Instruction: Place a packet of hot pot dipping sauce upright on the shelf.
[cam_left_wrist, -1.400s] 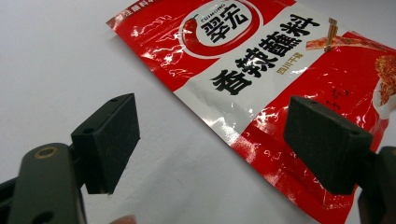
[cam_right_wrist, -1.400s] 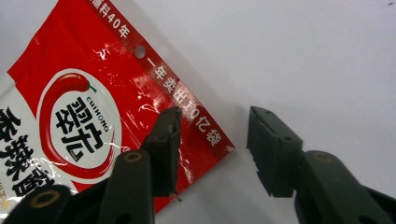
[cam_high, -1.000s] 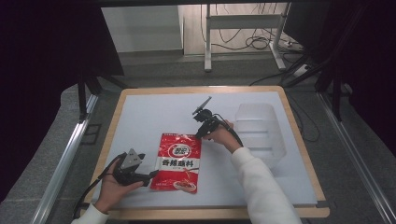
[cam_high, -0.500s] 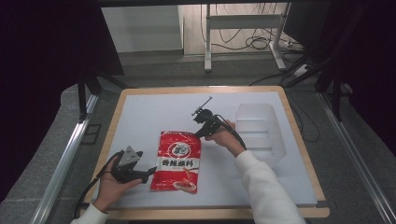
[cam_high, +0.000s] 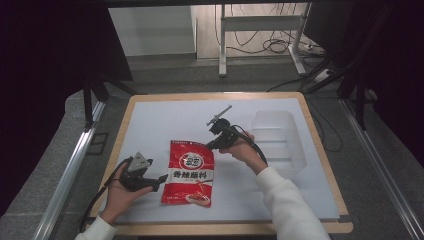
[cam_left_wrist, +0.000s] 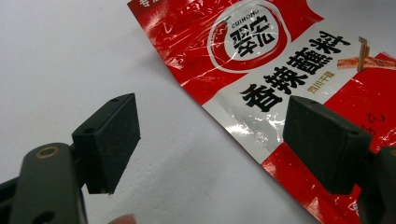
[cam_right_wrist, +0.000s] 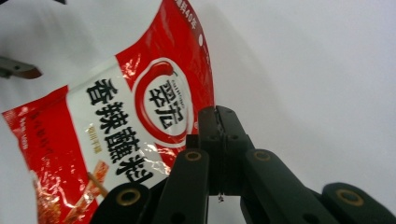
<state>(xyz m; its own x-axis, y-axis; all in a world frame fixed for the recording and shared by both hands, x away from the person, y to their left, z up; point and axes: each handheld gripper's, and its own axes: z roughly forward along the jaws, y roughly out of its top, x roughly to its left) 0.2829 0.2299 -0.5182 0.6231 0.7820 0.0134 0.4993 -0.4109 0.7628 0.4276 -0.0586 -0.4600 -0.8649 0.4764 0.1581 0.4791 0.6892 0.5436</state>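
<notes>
A red seasoning pouch (cam_high: 190, 172) with a white band and black lettering lies flat on the white table top. My left gripper (cam_high: 161, 178) is at the pouch's left edge, low over the table. Its jaws are wide open, and in the left gripper view (cam_left_wrist: 215, 140) one jaw hangs over the pouch (cam_left_wrist: 280, 60) and the other over bare table. My right gripper (cam_high: 209, 146) is at the pouch's upper right corner with its jaws shut together (cam_right_wrist: 218, 114). Their tip sits right beside the pouch's edge (cam_right_wrist: 140, 102); I see nothing pinched between them.
A clear plastic bin (cam_high: 278, 137) stands on the right side of the table (cam_high: 165, 112), just beyond the right hand. The table has a wooden rim. Metal rails run along the floor on both sides.
The right gripper has come slightly down toward the pouch's upper right corner. The left gripper has shifted slightly to the left beside the pouch. The pouch has not moved.
</notes>
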